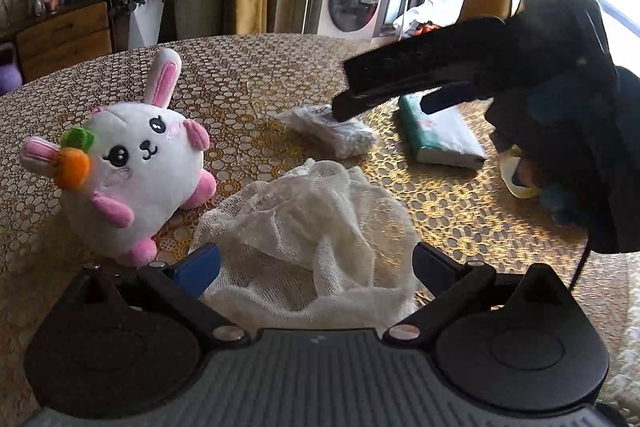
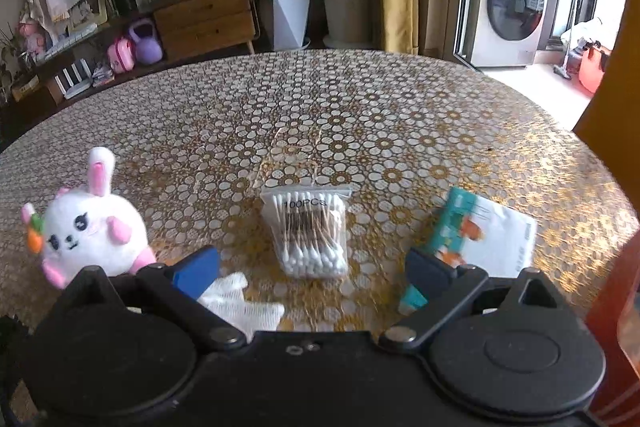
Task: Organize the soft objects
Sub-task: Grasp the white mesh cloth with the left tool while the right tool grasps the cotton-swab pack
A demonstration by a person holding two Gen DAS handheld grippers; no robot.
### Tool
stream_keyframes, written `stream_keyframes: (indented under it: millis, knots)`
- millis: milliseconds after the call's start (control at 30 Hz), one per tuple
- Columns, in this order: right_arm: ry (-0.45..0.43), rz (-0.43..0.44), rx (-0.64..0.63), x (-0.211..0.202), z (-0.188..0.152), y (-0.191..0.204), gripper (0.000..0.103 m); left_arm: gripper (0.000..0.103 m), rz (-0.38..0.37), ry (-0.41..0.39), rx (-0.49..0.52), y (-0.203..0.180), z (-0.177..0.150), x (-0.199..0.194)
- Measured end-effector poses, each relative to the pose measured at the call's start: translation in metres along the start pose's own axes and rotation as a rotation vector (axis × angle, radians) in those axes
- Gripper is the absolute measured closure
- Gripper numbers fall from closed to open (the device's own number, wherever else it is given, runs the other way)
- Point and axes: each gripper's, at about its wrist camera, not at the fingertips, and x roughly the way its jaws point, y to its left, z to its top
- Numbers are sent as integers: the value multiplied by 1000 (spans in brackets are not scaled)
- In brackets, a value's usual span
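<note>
Progress: we judge barely begun; bunny point(image 1: 136, 163), gauze cloth point(image 1: 308, 227), swab bag point(image 2: 310, 231), tissue pack point(image 2: 488, 235) scattered apart on surface point(image 2: 360, 115).
Left gripper point(image 1: 316, 263): fingers wide, straddling cloth.
Right gripper point(image 2: 312, 269): fingers wide, empty, above swabs.

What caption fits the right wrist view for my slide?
Open right claw facing a bag of cotton swabs, between a plush bunny and a tissue pack.

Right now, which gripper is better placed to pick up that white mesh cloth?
Probably left. The left gripper is open with the mesh cloth lying between its fingers; the right gripper faces the cotton swabs bag instead.
</note>
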Motion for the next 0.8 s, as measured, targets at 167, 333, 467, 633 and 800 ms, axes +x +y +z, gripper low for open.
stream_keyframes:
  millis: [167, 333, 467, 633, 800]
  knots:
    - [35, 4, -4, 29, 5, 2, 4, 0, 14, 29, -5, 0, 1, 23]
    - [64, -5, -22, 51, 5, 6, 10, 0, 20, 27, 0, -2, 0, 34]
    - [73, -13, -31, 60, 6, 7, 18, 1, 37, 25, 12, -3, 0, 40]
    - [73, -29, -43, 67, 5, 9, 21, 2, 57, 3, 23, -6, -2, 42]
    - [61, -36, -62, 67, 6, 12, 34, 14, 94, -11, 40, -9, -1, 41]
